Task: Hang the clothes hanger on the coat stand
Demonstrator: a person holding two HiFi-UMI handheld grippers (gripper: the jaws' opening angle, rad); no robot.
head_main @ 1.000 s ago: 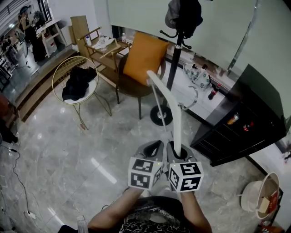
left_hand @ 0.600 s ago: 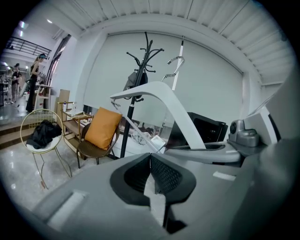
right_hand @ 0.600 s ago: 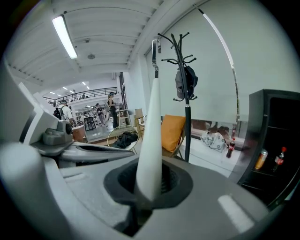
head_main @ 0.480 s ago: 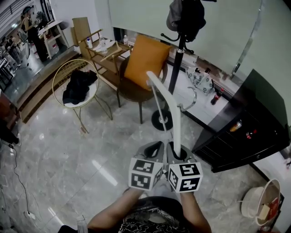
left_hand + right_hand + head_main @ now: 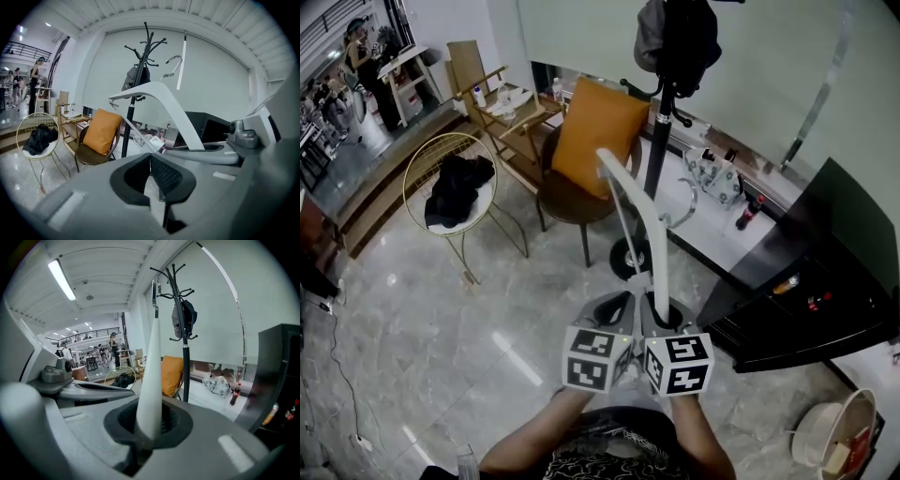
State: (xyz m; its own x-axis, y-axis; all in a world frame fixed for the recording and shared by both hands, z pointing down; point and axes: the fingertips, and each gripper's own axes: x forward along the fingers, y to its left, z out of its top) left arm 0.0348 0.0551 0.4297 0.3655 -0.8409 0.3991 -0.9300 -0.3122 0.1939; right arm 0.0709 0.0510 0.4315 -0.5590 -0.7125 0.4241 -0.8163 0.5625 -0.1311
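While the right gripper (image 5: 661, 314) (image 5: 149, 420) is clamped on one white arm of the hanger (image 5: 652, 234) (image 5: 152, 376), that arm rises straight up out of its jaws, metal hook at the far top. Hanger is clear of any peg. Left gripper (image 5: 619, 305) (image 5: 151, 161) sits touching the right one's left side, jaws closed together at the tips. The hanger's thin rod (image 5: 136, 131) ends just past those tips; cannot tell if it touches them. Coat stand (image 5: 656, 159) (image 5: 133, 93) (image 5: 184, 333) is ahead of both grippers, well apart, dark bag (image 5: 675, 37) on an upper peg. Chair with orange cushion (image 5: 595, 131) ahead-left, beside the stand. Round wire chair (image 5: 450, 183) with dark cloth far left. Black cabinet (image 5: 825, 272) to the right.
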